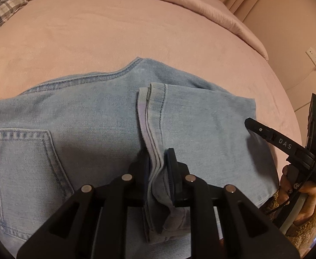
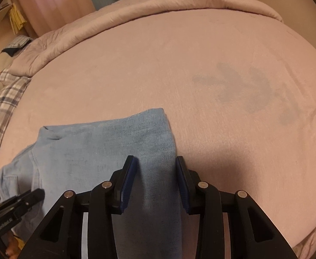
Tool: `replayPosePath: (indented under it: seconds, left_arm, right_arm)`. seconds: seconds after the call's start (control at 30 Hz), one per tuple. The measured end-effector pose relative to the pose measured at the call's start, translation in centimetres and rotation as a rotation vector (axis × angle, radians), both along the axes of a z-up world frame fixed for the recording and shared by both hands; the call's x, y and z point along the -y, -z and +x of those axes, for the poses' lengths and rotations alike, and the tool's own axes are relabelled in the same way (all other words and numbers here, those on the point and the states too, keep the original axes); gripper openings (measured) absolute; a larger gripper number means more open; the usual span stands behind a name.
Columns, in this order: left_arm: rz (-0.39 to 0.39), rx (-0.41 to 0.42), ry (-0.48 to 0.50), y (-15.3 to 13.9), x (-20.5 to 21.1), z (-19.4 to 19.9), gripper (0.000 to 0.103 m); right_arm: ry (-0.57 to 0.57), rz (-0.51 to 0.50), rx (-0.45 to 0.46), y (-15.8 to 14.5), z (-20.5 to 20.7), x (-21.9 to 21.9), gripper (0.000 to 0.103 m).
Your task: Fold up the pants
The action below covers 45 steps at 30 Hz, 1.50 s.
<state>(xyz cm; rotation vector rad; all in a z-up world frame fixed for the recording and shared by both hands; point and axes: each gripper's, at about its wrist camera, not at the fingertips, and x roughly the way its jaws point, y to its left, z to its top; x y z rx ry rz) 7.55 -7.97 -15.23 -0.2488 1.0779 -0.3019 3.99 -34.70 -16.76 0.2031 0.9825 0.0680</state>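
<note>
The light blue pants [image 1: 82,133] lie folded on the pink bed [image 1: 93,43]. The left gripper [image 1: 158,168] pinches their hem. The right gripper [image 2: 154,172] is spread wide over them.

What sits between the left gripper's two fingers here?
In the left wrist view, the left gripper has the jeans' hemmed leg edge running between its fingers, apparently pinched.

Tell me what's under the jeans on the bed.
The jeans lie on a pink bedspread, which shows all around them. A folded-over leg hem lies on top. Anything beneath the denim itself is covered.
</note>
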Motion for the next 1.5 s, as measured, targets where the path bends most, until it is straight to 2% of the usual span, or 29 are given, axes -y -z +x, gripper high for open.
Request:
replayPosePath:
  seconds: [0.23, 0.4, 0.57, 0.83, 1.07, 1.23, 1.33, 1.37, 1.5]
  left_arm:
    - [-0.014, 0.044, -0.021, 0.2, -0.6, -1.7, 0.018]
    - [0.036, 0.118, -0.025, 0.0, 0.3, -3.0, 0.018]
    - [-0.001, 0.134, -0.089, 0.2, -0.2, -4.3, 0.018]
    - [-0.052, 0.128, -0.108, 0.4, -1.2, -5.8, 0.019]
    - [-0.031, 0.091, -0.109, -0.5, -1.8, -7.4, 0.021]
    - [-0.029, 0.077, -0.096, -0.8, -1.8, -8.9, 0.033]
    - [-0.059, 0.062, -0.080, -0.8, -1.9, -9.6, 0.046]
    - [-0.061, 0.057, -0.072, -0.9, -1.8, -10.0, 0.047]
    - [-0.039, 0.058, -0.069, -1.1, -1.4, -10.6, 0.051]
  right_arm:
    - [0.008, -0.010, 0.050, -0.1, -0.4, 0.8, 0.035]
    - [0.002, -0.048, 0.073, -0.2, -0.8, 0.5, 0.036]
    - [0.005, -0.071, 0.123, -0.1, -1.6, 0.1, 0.036]
    - [0.009, -0.090, 0.098, -0.4, -1.6, -0.4, 0.036]
    - [0.013, -0.070, 0.009, -0.7, -3.5, -0.3, 0.042]
    - [0.047, -0.055, -0.044, -0.8, -4.2, 0.0, 0.044]
    - [0.057, -0.023, -0.085, -0.7, -4.5, 0.1, 0.053]
    - [0.056, -0.007, -0.092, -0.6, -4.6, 0.1, 0.057]
    - [0.051, -0.013, -0.085, -0.3, -4.6, -0.2, 0.061]
